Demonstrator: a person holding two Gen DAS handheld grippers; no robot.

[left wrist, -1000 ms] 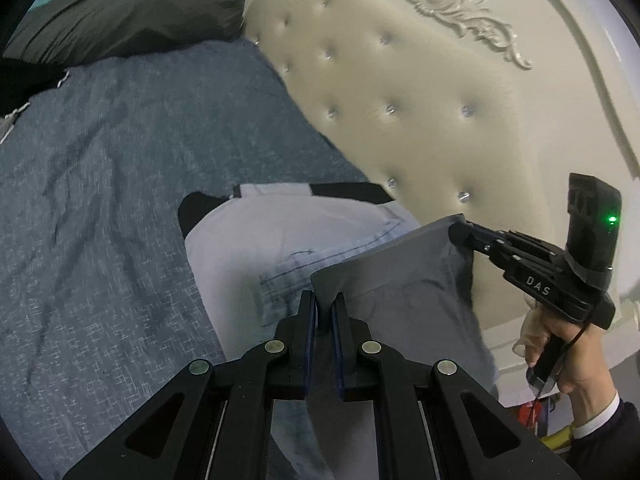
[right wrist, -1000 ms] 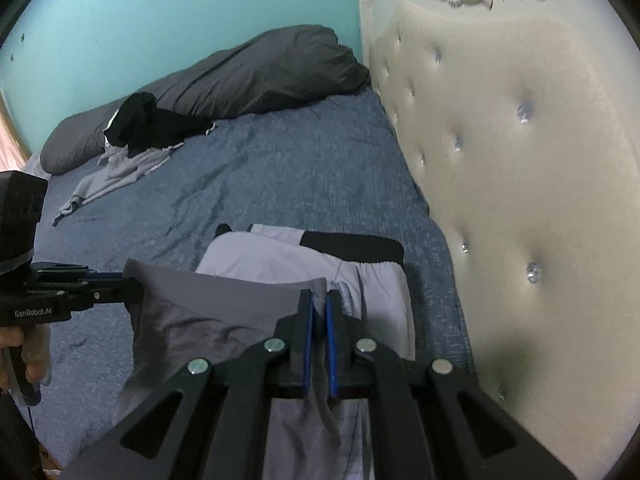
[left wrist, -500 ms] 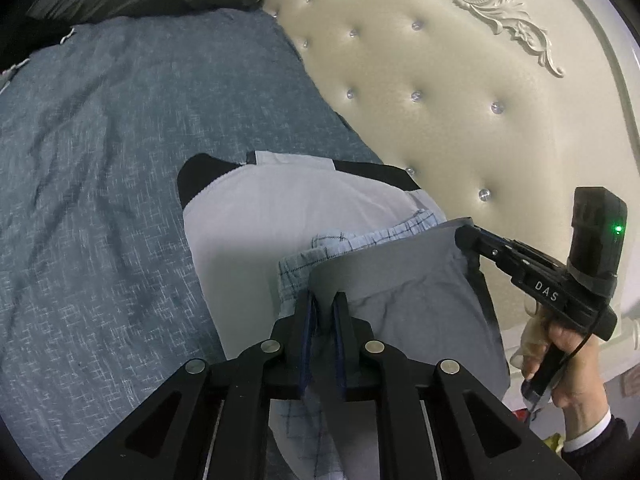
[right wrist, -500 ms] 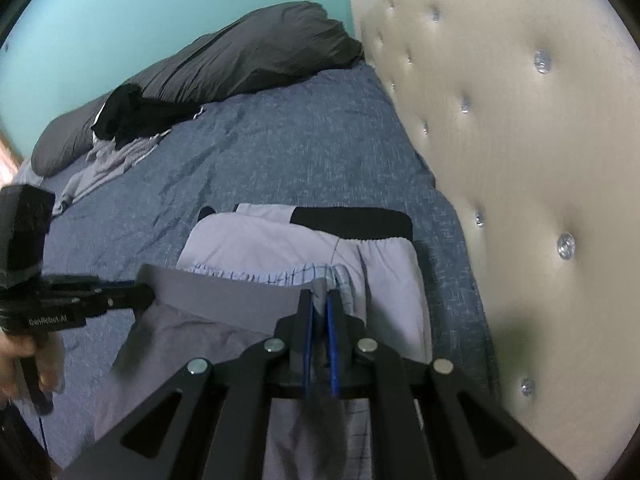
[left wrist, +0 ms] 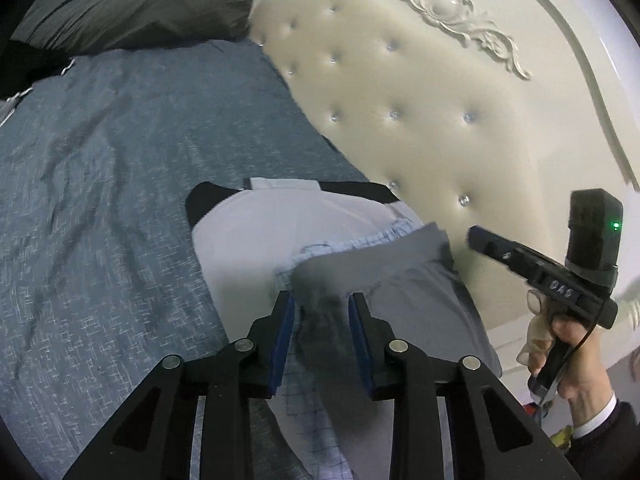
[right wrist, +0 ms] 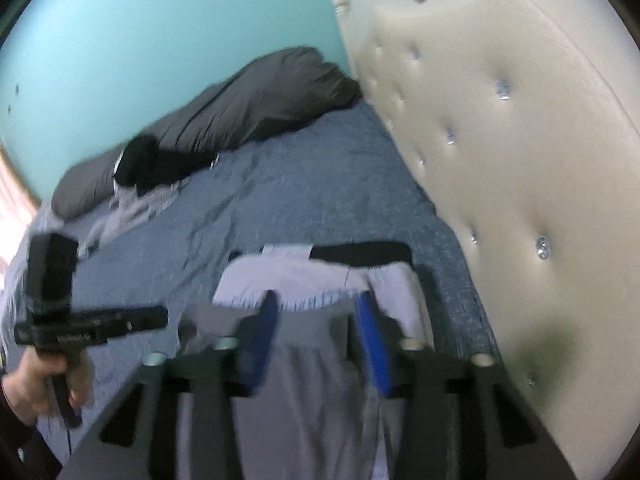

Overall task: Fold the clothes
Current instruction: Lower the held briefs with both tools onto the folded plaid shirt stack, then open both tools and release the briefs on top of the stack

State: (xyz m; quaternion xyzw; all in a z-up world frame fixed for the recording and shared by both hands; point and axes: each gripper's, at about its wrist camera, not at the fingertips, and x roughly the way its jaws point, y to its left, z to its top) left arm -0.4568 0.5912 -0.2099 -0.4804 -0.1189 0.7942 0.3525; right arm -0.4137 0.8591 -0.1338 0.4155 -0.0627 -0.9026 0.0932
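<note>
Garment: grey garment point(left wrist: 404, 280) lies on the pile point(left wrist: 280, 224) of folded clothes on the bed point(left wrist: 100, 168), by the headboard point(left wrist: 420, 100).
Left gripper point(left wrist: 320, 304): I see its fingers spread, straddling the near edge, pinching nothing.
Right gripper point(right wrist: 316, 312): fingers spread too (blurred view), over the same edge.
Axis: long side runs away from me, toward both cameras' bottom edge.
Nearer: I judge both about equally close, left at its left corner.
Stage: fits a fold just laid, or one about to be gripped.
</note>
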